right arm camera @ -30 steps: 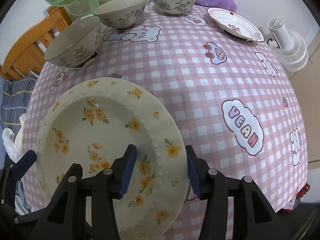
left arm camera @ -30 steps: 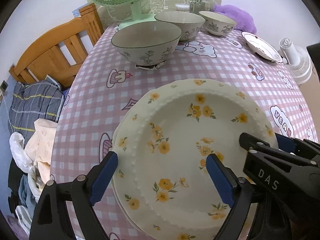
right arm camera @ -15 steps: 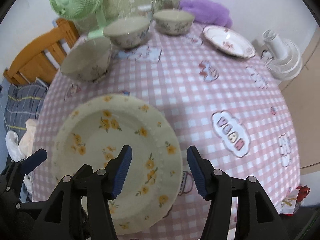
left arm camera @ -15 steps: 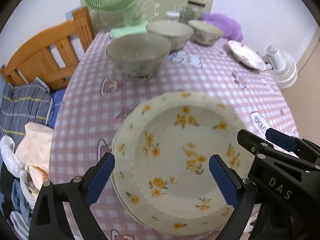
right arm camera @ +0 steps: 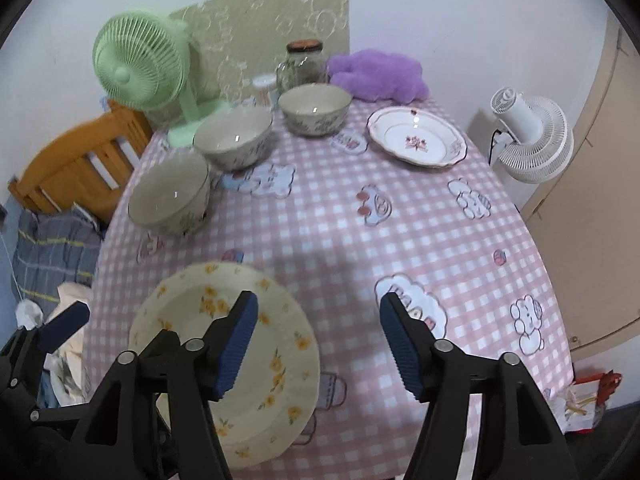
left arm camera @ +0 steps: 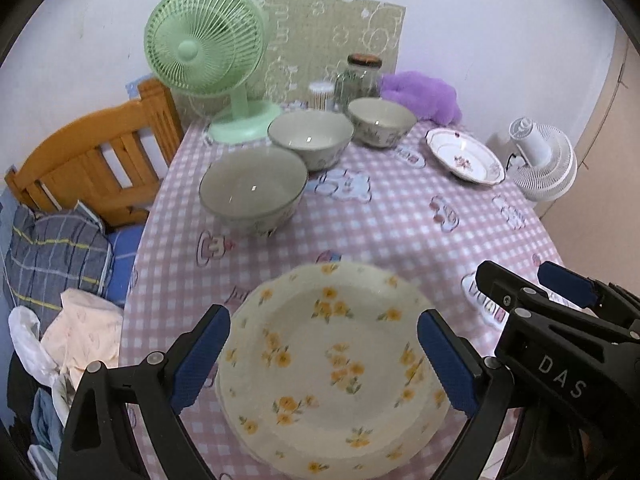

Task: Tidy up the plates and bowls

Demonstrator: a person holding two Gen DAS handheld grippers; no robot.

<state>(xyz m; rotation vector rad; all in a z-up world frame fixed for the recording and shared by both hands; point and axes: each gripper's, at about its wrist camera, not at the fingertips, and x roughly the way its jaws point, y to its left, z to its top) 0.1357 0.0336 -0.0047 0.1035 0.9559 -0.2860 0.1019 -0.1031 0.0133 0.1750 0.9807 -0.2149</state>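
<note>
At the table's near edge, the yellow-flowered plate stack (left arm camera: pixel 332 364) lies set down, left gripper (left arm camera: pixel 324 356) and right gripper (right arm camera: pixel 316 340) both released (empty); next, probably, the pink-flowered plate (right arm camera: pixel 416 142) at the far right corner.

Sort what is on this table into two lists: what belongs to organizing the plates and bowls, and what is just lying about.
For the job:
yellow-flowered plates, stacked at the near edge
pink-flowered plate
near bowl
middle bowl
far bowl

Just lying about:
green fan
glass jar
purple plush
small container beside the jar
white fan, off the table
</note>
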